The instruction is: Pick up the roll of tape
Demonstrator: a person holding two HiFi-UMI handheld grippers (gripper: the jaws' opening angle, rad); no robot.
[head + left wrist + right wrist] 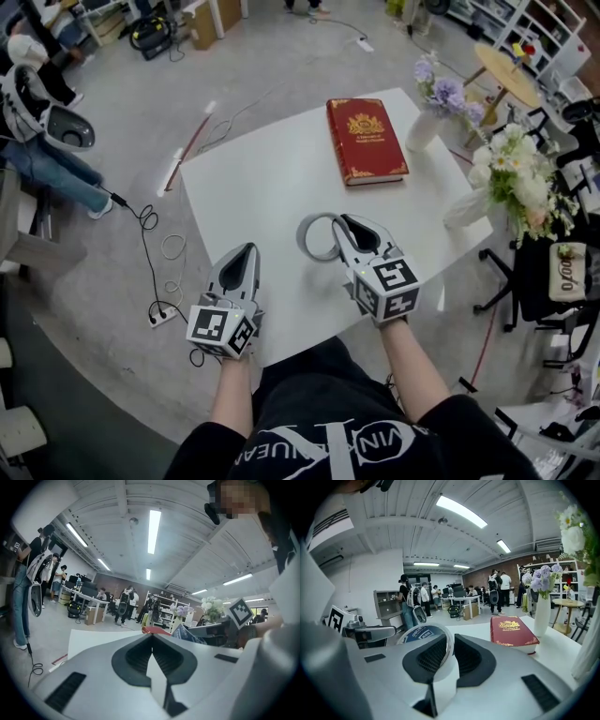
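A grey roll of tape [317, 238] with a blue label inside [417, 633] hangs above the white table [253, 187]. My right gripper [340, 225] is shut on the roll's rim, which runs between its two dark pads [465, 654]. The rest of the ring sticks out to the left of the jaws. My left gripper [247, 251] is above the table's near left edge. Its jaws [151, 637] are shut with nothing between them. In the left gripper view the tape's blue label [188, 633] shows to the right.
A red book [365, 141] lies at the table's far side. Beside it stands a white vase of purple flowers [427, 122], and white flowers [517, 180] are at the right edge. Cables [159, 272] lie on the floor to the left. People stand in the background.
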